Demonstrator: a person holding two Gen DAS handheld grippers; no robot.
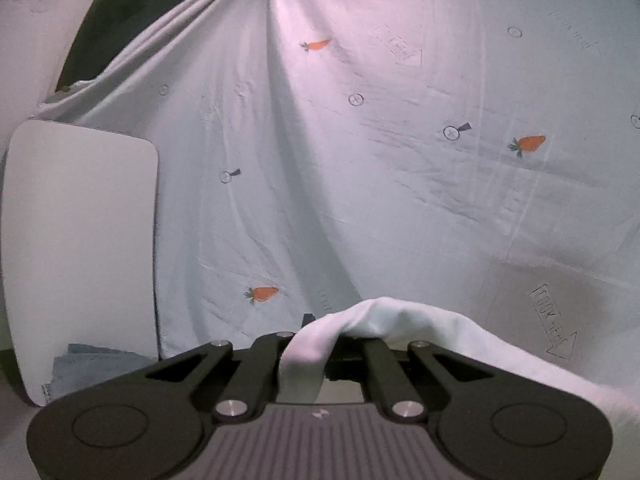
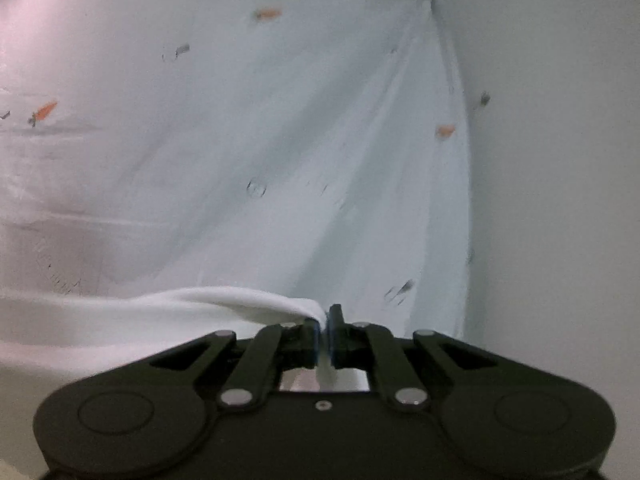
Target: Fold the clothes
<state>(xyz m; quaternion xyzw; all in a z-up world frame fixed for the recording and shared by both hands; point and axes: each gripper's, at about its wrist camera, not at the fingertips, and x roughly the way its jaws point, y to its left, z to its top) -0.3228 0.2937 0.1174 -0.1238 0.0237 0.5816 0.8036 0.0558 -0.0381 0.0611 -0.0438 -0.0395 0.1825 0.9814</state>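
A white board [image 1: 80, 248] stood at the left beside the carrot-print garment [image 1: 360, 160], blue cloth [image 1: 92, 364] at its foot. The garment stretched ahead of both grippers. The left gripper [image 1: 328, 344] seemingly pinched its near hem, though cloth hid the fingertips; the right gripper [image 2: 324, 332] was pressed together on the hem's other end.

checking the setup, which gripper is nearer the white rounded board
Left. The white board stands just left of the left gripper, which holds the carrot-print garment. The right gripper, pinching the same garment, has no board in its view.
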